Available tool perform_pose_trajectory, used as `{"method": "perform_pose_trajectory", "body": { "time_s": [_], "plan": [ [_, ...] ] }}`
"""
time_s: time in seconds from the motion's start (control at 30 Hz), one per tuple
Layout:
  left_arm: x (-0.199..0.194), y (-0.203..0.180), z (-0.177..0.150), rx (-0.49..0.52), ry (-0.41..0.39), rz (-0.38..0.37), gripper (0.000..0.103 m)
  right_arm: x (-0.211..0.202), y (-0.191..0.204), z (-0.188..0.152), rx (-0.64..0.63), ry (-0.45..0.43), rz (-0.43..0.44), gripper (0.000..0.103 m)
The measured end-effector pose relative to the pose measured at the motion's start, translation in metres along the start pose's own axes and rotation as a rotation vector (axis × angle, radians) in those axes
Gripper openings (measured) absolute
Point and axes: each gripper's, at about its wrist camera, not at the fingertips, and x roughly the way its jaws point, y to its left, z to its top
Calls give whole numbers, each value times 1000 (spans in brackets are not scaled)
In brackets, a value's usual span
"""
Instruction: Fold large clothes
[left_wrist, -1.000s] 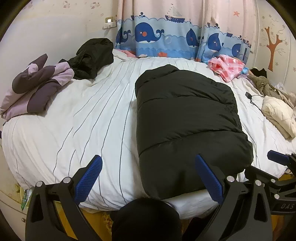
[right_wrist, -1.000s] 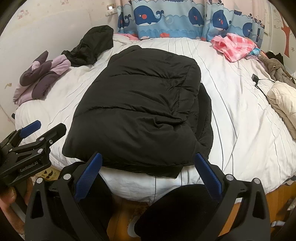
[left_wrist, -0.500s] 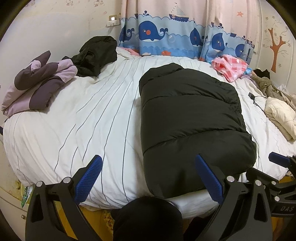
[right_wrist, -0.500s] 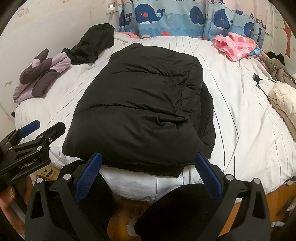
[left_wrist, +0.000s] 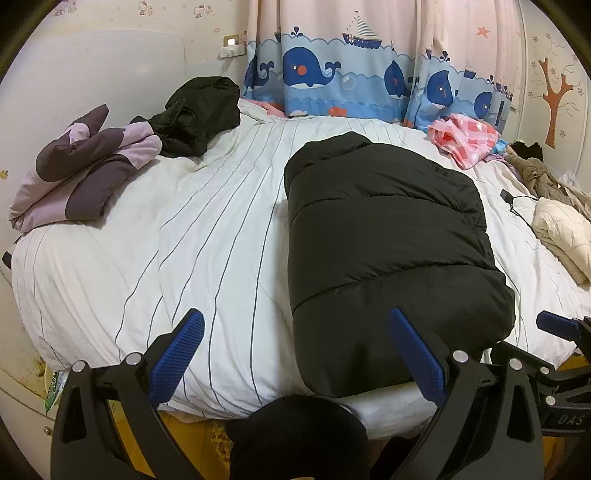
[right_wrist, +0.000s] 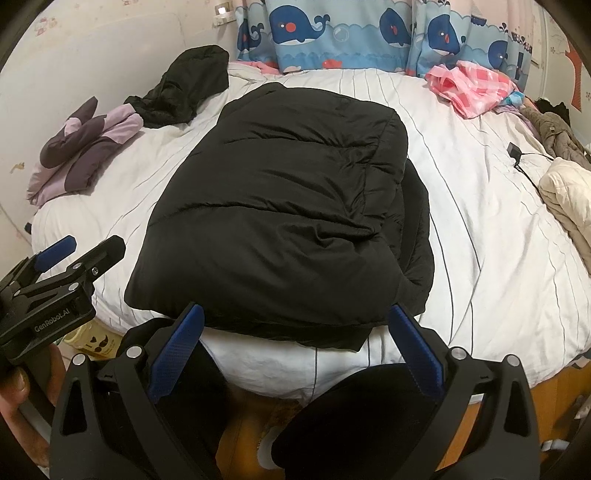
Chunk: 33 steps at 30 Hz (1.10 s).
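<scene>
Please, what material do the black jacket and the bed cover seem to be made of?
The black jacket looks like smooth synthetic shell with padding inside: a slight sheen, puffy stitched bands. The bed cover looks like matte woven cotton, white with thin dark stripes and soft wrinkles. Neither can be confirmed by sight alone.

The room light is soft and even. The white bed looks bright. The black jacket is so dark its folds hardly show. Straight lines bend near the edges, and the corners go black. Both pictures are sharp.
</scene>
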Motion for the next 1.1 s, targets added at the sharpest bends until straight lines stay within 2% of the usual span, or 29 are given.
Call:
{"method": "perform_pose_trajectory", "body": {
  "time_s": [0.2,0.83,1.0,1.1],
  "plan": [
    [1,-3,-1,17,16,11,96,0,0,0,3,3,0,96],
    [-6,-8,-3,18,38,-17,96,-1,0,-2,9,1,0,96],
    [-6,-11,-6,22,73,17,96,-3,0,-4,15,-1,3,96],
    [-5,-9,-7,14,90,1,96,-4,0,-4,17,-1,4,96]
  ]
}}
